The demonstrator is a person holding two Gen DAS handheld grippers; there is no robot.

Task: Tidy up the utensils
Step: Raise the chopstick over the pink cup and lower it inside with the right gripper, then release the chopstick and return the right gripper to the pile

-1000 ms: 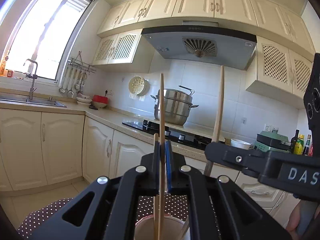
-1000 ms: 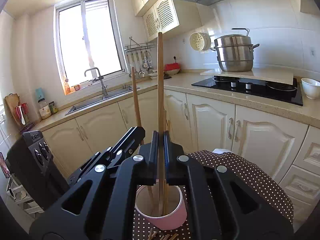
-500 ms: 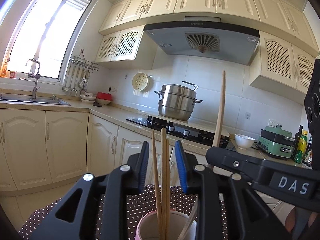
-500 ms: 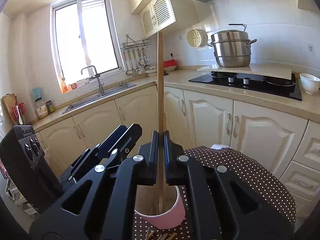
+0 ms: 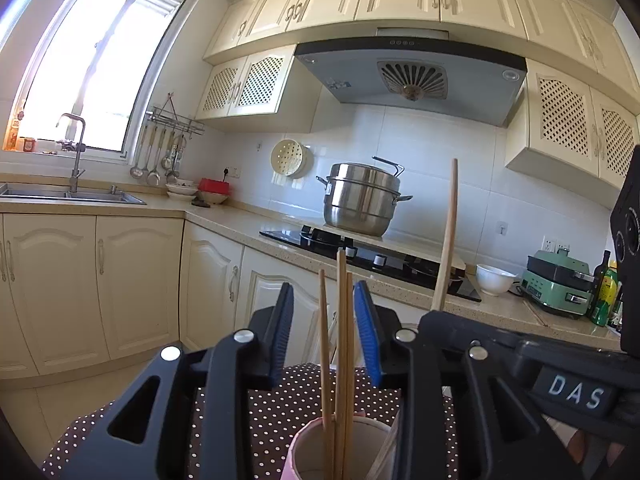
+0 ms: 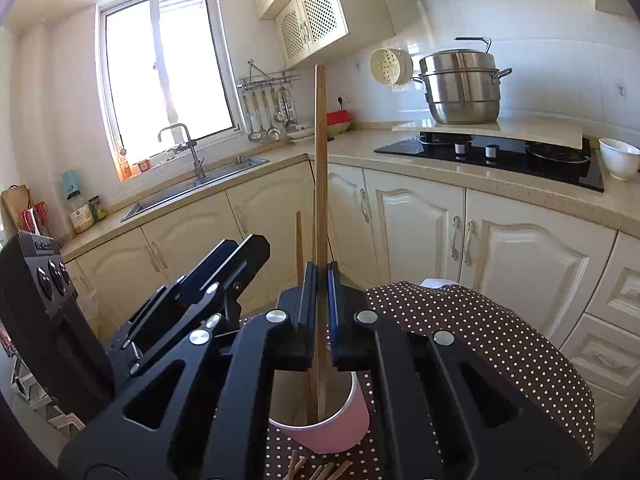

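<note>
A pink cup stands on a brown polka-dot cloth. Three wooden chopsticks stand upright in it. My left gripper hovers over the cup with its jaws opening; the chopsticks rise between the pads untouched. My right gripper is shut on one long wooden chopstick, held upright with its lower end inside the cup. The left gripper sits close on the left in the right wrist view.
Several loose wooden sticks lie on the cloth in front of the cup. Behind are cream cabinets, a counter with a black hob, a steel steamer pot, a white bowl and a sink.
My left gripper has let go of its chopstick, which slid down into the cup, and its jaws have spread apart. The right gripper keeps its hold on its chopstick.
</note>
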